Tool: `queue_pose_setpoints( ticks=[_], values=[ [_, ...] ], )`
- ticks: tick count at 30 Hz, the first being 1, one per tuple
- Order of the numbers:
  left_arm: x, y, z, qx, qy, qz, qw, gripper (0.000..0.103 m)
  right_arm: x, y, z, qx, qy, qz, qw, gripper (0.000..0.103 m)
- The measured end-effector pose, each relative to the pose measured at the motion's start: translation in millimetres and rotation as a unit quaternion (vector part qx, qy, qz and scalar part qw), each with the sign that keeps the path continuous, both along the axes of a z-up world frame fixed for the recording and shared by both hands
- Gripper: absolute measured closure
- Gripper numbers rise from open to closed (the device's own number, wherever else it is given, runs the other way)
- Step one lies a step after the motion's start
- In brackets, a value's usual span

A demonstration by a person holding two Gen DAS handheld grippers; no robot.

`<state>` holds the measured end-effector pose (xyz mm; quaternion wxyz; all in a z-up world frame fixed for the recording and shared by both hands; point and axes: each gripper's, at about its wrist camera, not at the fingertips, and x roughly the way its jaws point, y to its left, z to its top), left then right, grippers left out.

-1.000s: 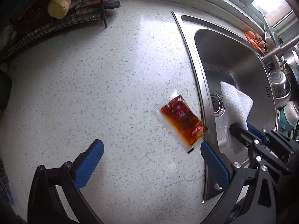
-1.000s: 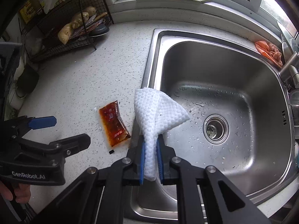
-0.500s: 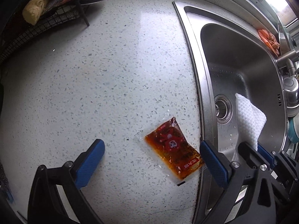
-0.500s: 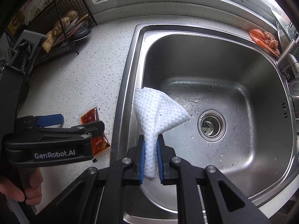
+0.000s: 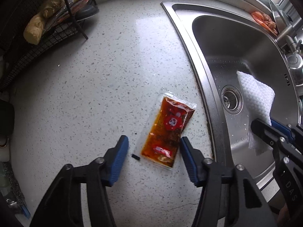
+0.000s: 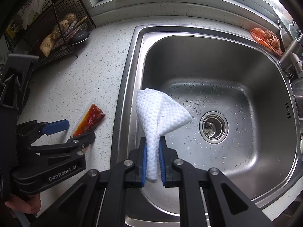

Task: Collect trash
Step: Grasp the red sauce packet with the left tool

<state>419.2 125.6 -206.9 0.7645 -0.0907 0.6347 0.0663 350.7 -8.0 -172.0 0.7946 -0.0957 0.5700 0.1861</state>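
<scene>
Right tongs (image 6: 153,160) clamp white paper towel (image 6: 161,111) over sink (image 6: 265,71); left tongs (image 5: 154,147) gape astride sauce packet (image 5: 167,130).

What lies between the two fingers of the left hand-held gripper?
The sauce packet: its near end lies on the countertop between the open fingers of the left hand-held gripper, with a small black scrap beside it, in the left wrist view.

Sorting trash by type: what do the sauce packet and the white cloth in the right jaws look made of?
Sauce packet: seemingly thin clear plastic film, glossy, with transparent sealed edges around reddish-brown sauce. White cloth: likely paper towel or nonwoven wipe, matte with an embossed dimple pattern, folding softly.
</scene>
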Motion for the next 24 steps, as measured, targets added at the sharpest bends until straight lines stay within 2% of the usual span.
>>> queue_pose_setpoints(
  ticks=[3,4,7,12,24],
  values=[
    [-4,2,1,0.000,-0.002,-0.005,1.0000,0.077,-4,3,7,0.002,-0.003,0.006,1.000,0.092],
    [-5,3,2,-0.002,-0.004,-0.003,1.0000,0.086,-6,3,8,0.002,-0.005,0.007,1.000,0.092],
    [-15,11,3,-0.011,-0.011,-0.011,0.9998,0.091,-11,7,12,0.002,-0.008,0.013,1.000,0.092],
    [-37,18,7,-0.009,-0.023,-0.016,0.9996,0.095,-20,10,21,0.005,-0.016,0.026,1.000,0.092],
    [-94,10,56,-0.001,-0.057,-0.013,0.9983,0.096,-57,-9,51,0.010,-0.042,0.034,0.998,0.092]
  ],
)
